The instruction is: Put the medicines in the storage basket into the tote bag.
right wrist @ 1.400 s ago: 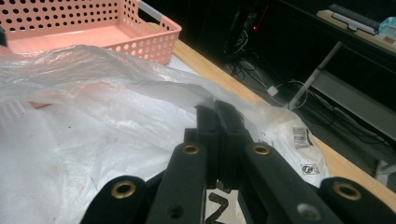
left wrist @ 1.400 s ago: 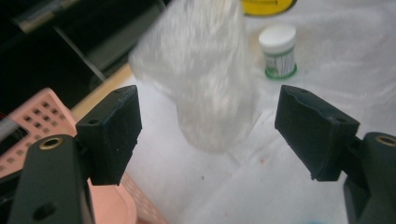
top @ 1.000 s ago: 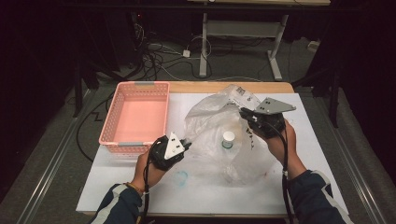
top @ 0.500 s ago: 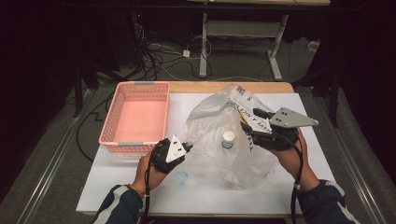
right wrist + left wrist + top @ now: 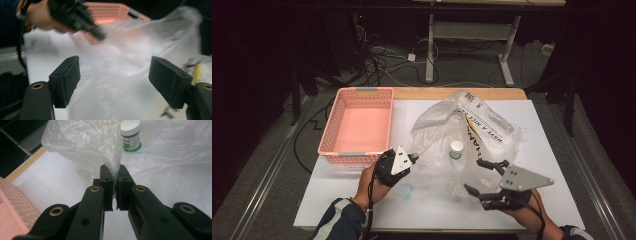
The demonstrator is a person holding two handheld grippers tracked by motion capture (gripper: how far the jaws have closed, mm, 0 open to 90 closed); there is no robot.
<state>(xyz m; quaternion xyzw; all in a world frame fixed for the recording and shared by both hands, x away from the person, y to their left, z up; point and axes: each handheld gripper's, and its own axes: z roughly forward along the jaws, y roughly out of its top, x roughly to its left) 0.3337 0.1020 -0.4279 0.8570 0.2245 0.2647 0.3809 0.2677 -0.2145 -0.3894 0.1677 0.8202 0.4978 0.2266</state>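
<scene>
A crumpled clear plastic bag point(image 5: 447, 125) with black print lies on the middle of the white table top. A small white bottle with a green label point(image 5: 456, 149) stands amid the bag's folds. My left gripper point(image 5: 414, 158) is shut on the bag's left edge; in the left gripper view the film point(image 5: 87, 142) is pinched between the jaws point(image 5: 114, 173), with the bottle point(image 5: 130, 135) beyond. My right gripper point(image 5: 473, 176) sits near the front edge at the bag's right front corner. Its jaws point(image 5: 113, 75) have just been opening, with blurred bag film point(image 5: 140, 45) ahead and nothing pressed between them.
A pink basket point(image 5: 357, 125) stands at the left of the table, with nothing in it. A small bluish clear ring point(image 5: 406, 189) lies by my left hand. The white sheet point(image 5: 547, 150) has bare room at the right. Cables and table legs lie beyond the far edge.
My right gripper let go of the bag's upper right part, opened wide and moved toward the table's front edge. The bag has settled lower. The left gripper kept its grip and place.
</scene>
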